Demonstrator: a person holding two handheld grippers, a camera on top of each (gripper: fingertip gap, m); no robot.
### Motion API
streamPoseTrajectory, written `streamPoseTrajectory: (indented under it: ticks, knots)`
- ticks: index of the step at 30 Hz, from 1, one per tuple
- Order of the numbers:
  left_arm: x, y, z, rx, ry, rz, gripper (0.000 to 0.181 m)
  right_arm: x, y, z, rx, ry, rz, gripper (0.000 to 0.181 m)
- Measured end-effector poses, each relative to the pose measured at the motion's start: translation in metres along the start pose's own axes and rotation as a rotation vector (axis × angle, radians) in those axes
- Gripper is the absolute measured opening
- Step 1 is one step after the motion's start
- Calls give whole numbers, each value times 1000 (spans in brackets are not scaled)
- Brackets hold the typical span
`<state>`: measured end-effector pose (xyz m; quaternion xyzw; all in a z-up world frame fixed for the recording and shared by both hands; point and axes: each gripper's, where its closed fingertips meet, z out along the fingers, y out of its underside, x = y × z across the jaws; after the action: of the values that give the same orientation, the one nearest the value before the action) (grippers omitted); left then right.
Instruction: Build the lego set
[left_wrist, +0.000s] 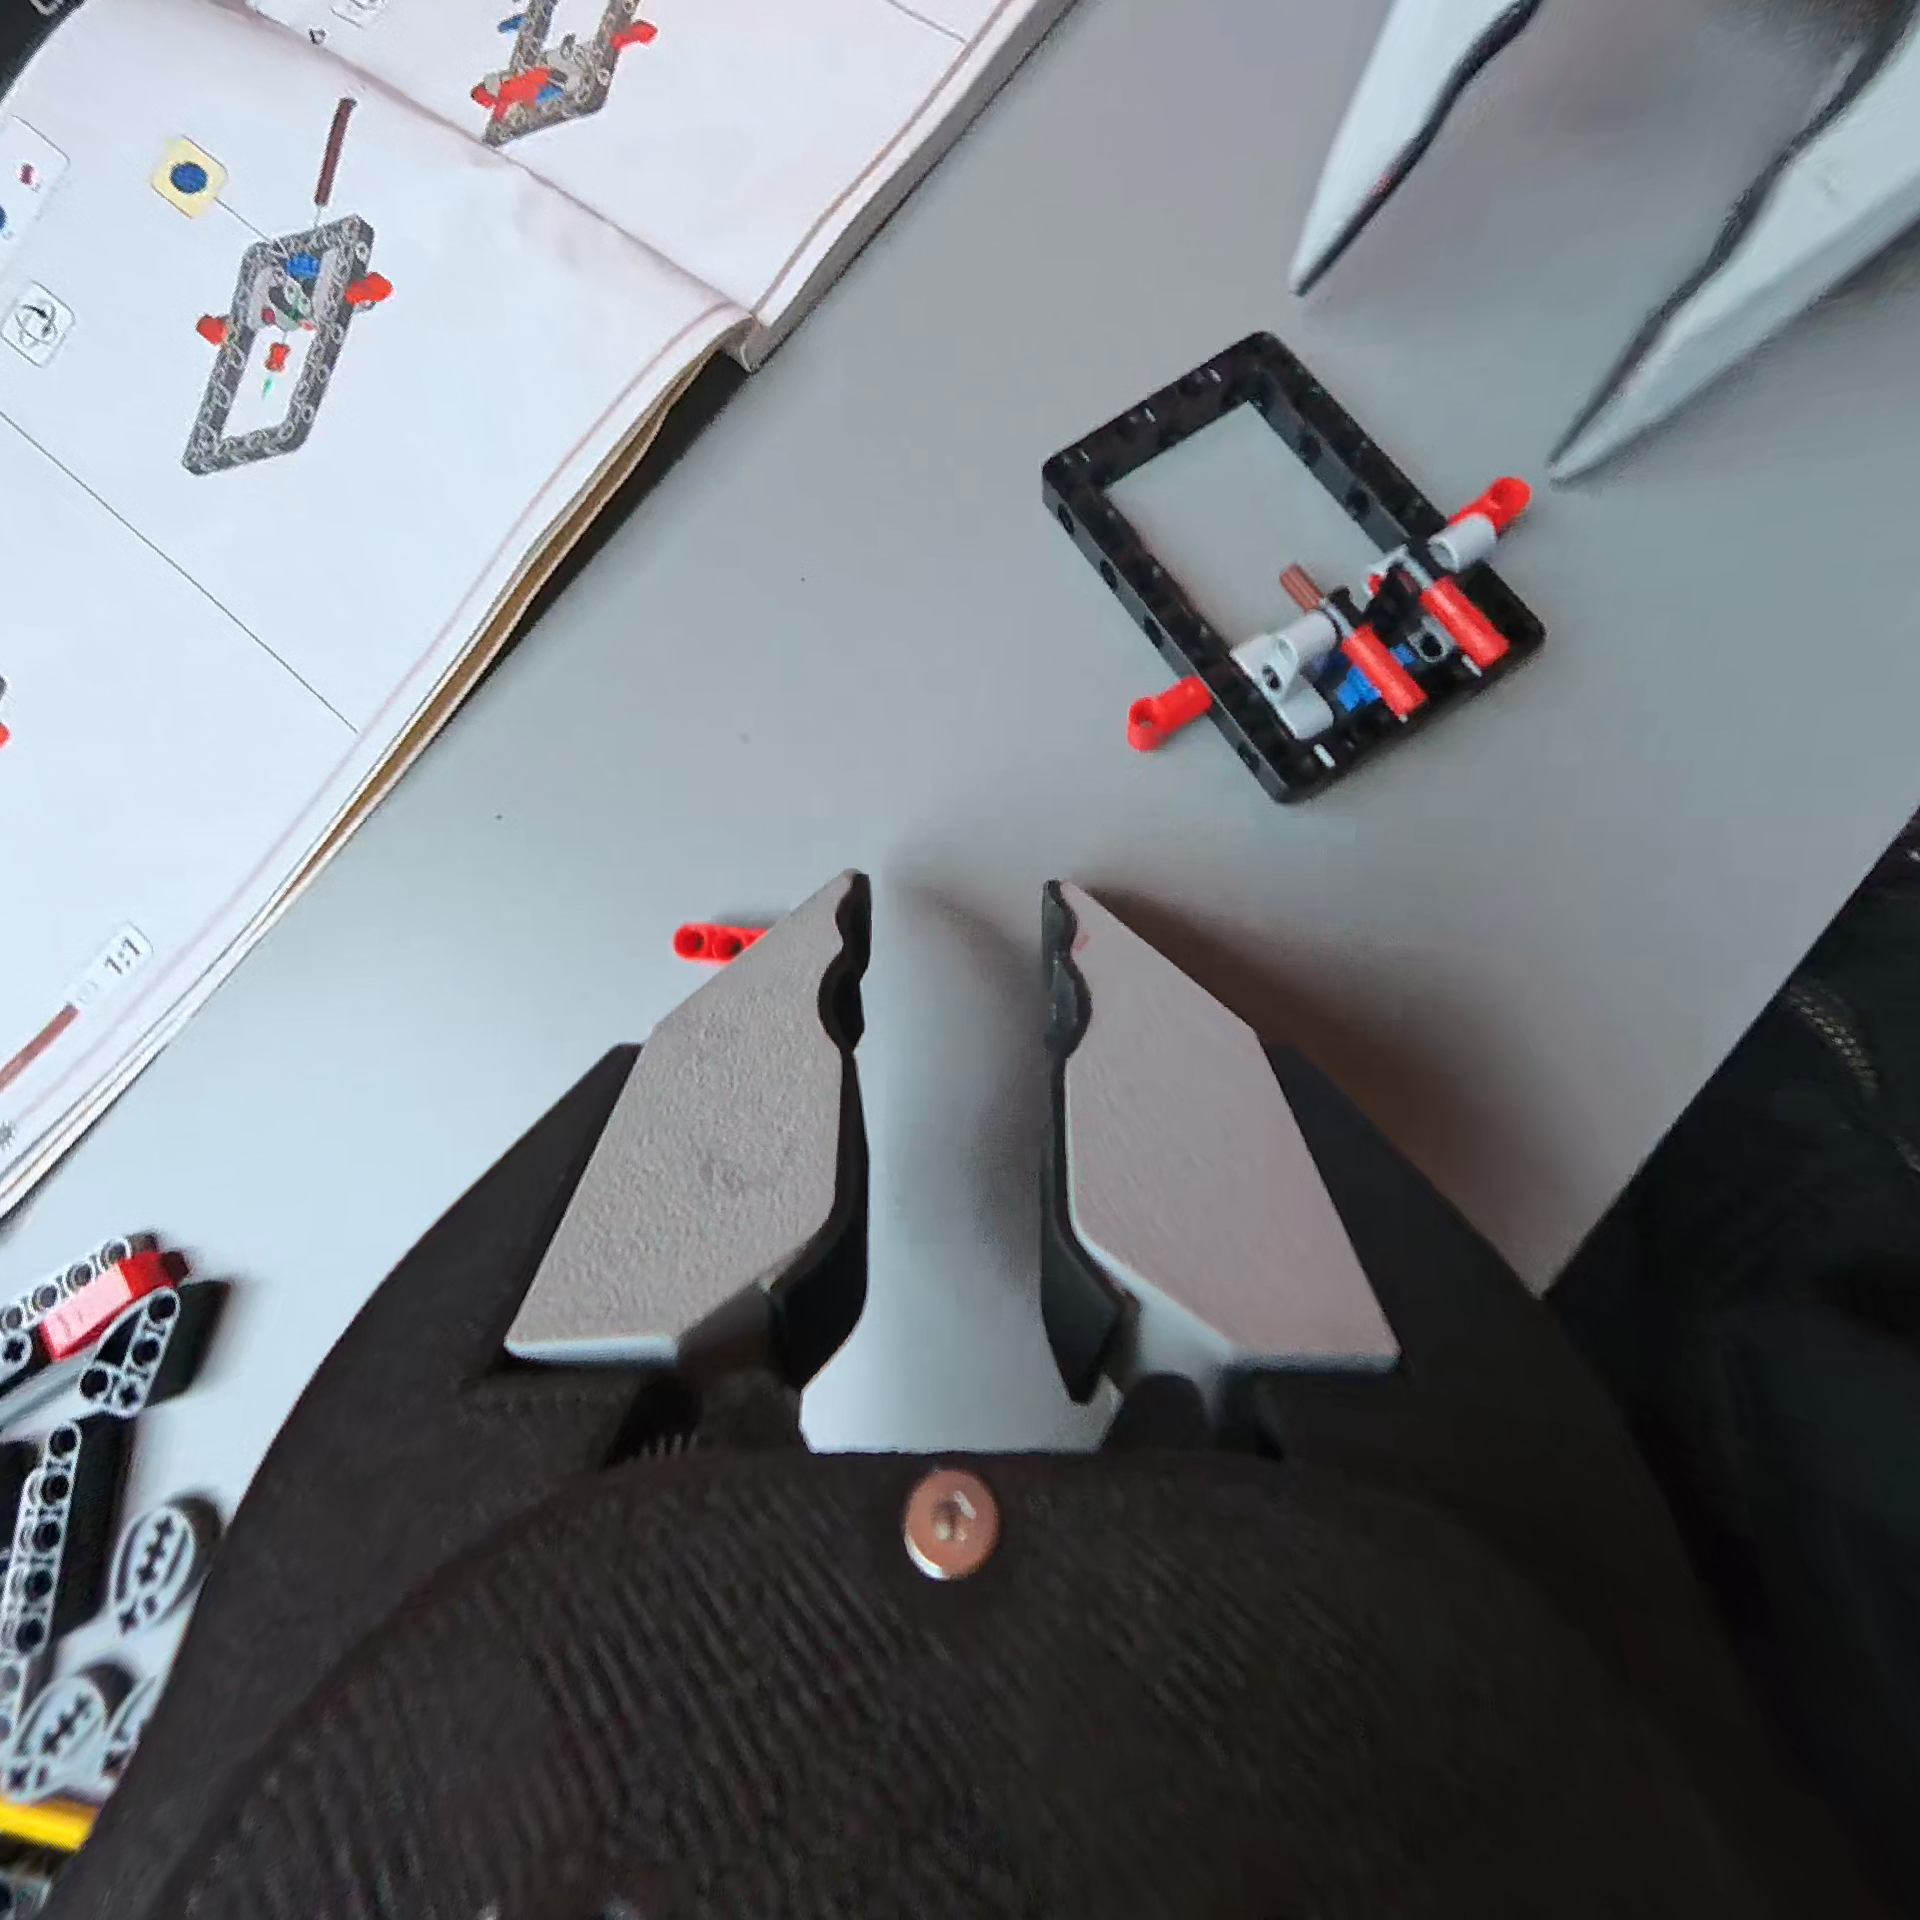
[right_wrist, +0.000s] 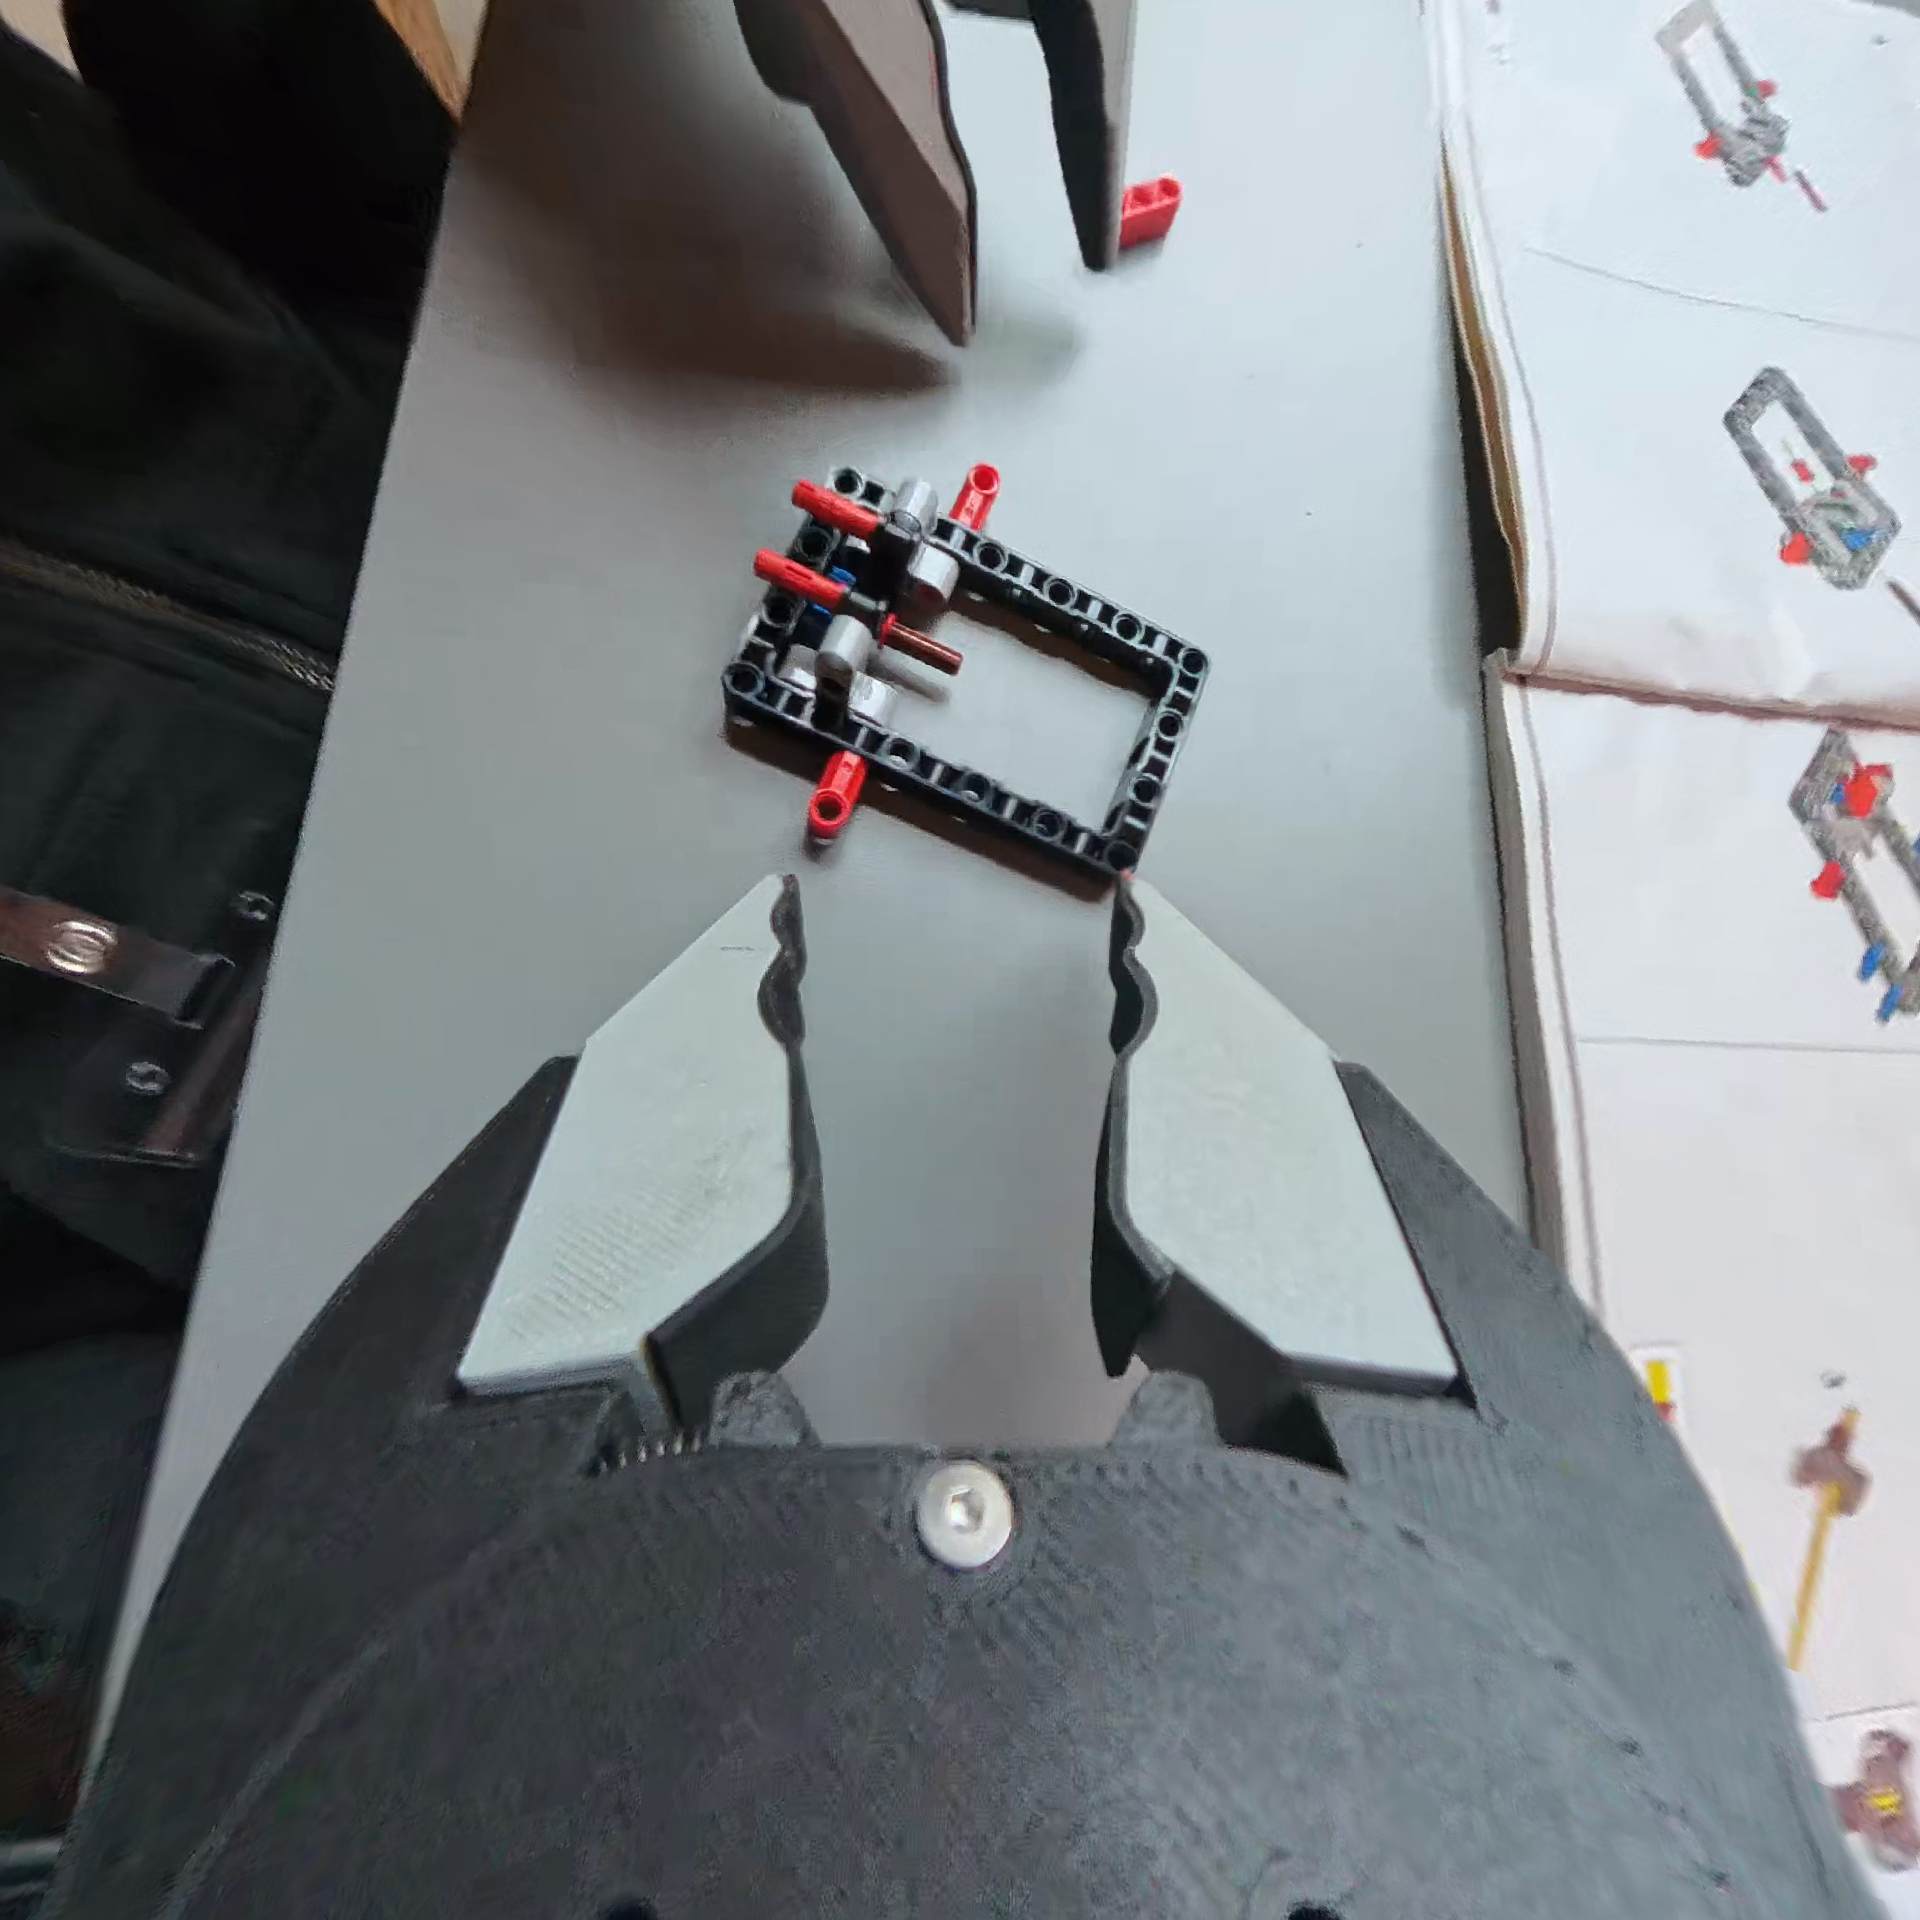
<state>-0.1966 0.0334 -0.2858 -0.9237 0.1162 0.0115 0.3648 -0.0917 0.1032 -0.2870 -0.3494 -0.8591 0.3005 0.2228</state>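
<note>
My left gripper (left_wrist: 956, 899) has its jaws spread and empty, above the table (left_wrist: 727, 675). A red pin (left_wrist: 717, 940) lies just beside its left finger. My right gripper (right_wrist: 956, 894) is spread wider, also empty. The frame (right_wrist: 966, 665) lies flat on the table just ahead of its tips: black, rectangular, with red pins, grey connectors and a brown axle at one end. The manual (left_wrist: 260, 416) lies open nearby.

Black frame (right_wrist: 1049, 717) with red pins (right_wrist: 831, 793) on grey table (right_wrist: 582, 582).
</note>
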Motion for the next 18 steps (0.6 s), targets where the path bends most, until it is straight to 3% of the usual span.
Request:
streamPoseTrajectory:
  ticks: [10, 12, 14, 18]
  knots:
    - [-24, 22, -23, 28, -36, -37, 37, 9, -10, 11, -159, -169, -214, 40]
    - [-34, 29, -22, 13, -36, -61, 47, 7, -10, 17, -197, -187, -245, 28]
    - [-42, 33, -19, 10, -14, -94, 55, 4, -11, 20, -206, -201, -232, 17]
    - [-56, 30, -15, 18, -10, -95, 56, 5, -9, 18, -175, -160, -142, 16]
